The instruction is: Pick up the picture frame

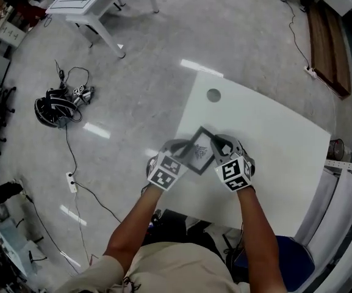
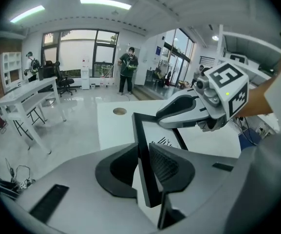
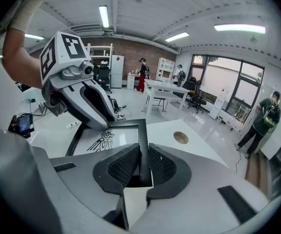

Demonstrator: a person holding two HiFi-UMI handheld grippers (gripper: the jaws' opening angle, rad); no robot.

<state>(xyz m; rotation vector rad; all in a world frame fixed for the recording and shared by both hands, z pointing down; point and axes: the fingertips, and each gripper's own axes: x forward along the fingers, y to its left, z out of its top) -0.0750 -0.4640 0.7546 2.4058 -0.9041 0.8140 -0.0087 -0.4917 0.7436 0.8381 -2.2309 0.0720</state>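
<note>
gripping opposite edges, left gripper [image 2: 142, 156] and right gripper [image 3: 140, 163] each clamp the picture frame [image 1: 200, 152] (black rim, bird print), tilted over the near left of the white table [image 1: 279, 133]. the lift seems in hand; next calls for raising both evenly.

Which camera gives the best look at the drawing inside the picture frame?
The right gripper view: the picture frame faces it, drawing plain. The left gripper view sees it edge-on; the head view shows it small.
</note>
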